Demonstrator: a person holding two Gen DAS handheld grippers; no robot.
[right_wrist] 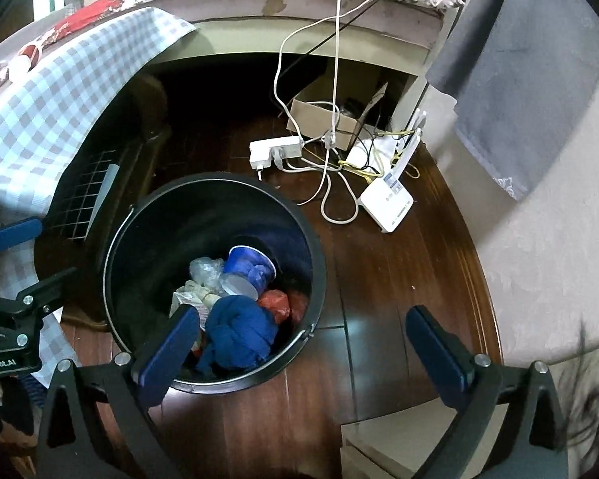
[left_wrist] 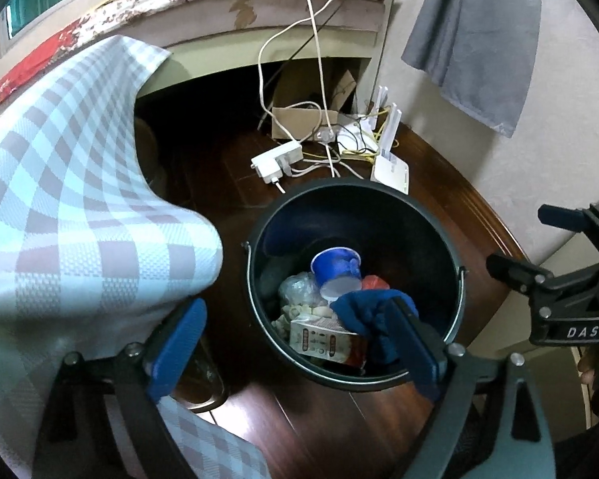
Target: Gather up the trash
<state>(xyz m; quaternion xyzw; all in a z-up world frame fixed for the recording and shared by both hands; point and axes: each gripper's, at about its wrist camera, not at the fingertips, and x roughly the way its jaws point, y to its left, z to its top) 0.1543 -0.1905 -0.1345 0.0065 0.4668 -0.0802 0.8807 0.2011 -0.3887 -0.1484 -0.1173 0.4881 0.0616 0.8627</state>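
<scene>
In the lower centre of both frames, the crumpled blue cloth (right_wrist: 239, 331) lies inside the black round bucket (right_wrist: 139, 215); your left gripper (left_wrist: 295, 343) and right gripper (right_wrist: 307, 355) stand open, so you seem ready to fetch more trash.

I am working in a home bedroom. I see a bed (right_wrist: 339, 0) with floral bedding, a wooden floor (right_wrist: 379, 279), and a router (right_wrist: 387, 199) beside a power strip (right_wrist: 275, 151).

black bucket (right_wrist: 315, 263), blue cup (right_wrist: 248, 268), blue rag (right_wrist: 239, 329), grey-and-white checked cloth (left_wrist: 80, 183), dark wood floor (right_wrist: 379, 279).
</scene>
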